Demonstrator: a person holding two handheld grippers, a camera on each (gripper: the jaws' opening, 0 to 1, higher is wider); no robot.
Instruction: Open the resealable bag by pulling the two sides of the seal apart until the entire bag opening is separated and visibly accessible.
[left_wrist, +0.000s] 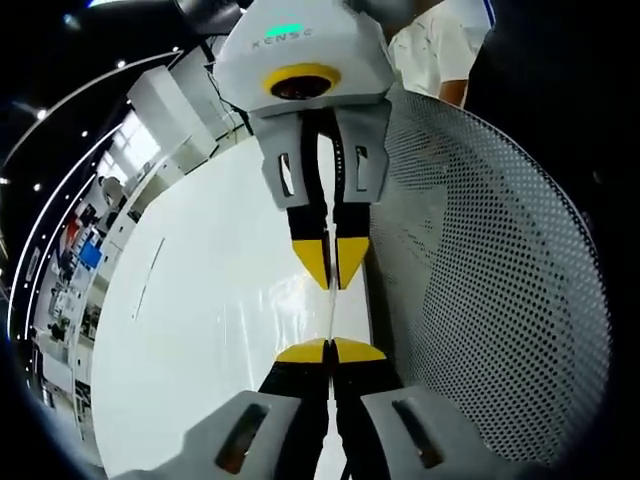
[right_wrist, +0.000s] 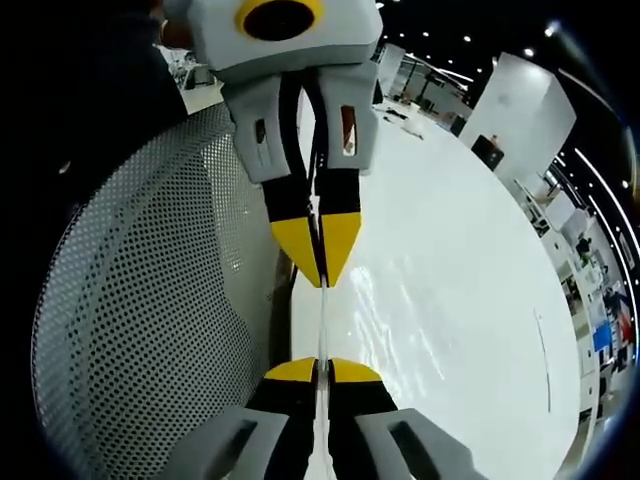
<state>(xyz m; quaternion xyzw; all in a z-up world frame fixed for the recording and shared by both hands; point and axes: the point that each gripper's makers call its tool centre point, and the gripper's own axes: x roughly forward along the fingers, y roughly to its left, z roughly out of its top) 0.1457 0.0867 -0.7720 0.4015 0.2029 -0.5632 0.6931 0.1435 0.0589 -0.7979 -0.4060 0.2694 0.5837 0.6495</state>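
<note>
While both grippers pinch the bag (left_wrist: 331, 312), a perforated panel (left_wrist: 500, 270) stands beside.

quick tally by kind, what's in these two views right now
claws: 2, left claw and right claw, each shut on the bag edge
resealable bag: 1
perforated metal panel: 1
white table: 1
total: 5

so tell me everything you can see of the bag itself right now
The resealable bag shows edge-on as a thin, clear, glossy plastic strip stretched straight and taut between the two grippers. The left gripper clamps one end with its yellow-tipped jaws shut; the right gripper pinches the other. It hangs above the white table, beside a perforated grey basket. Whether the seal has parted cannot be told.
</note>
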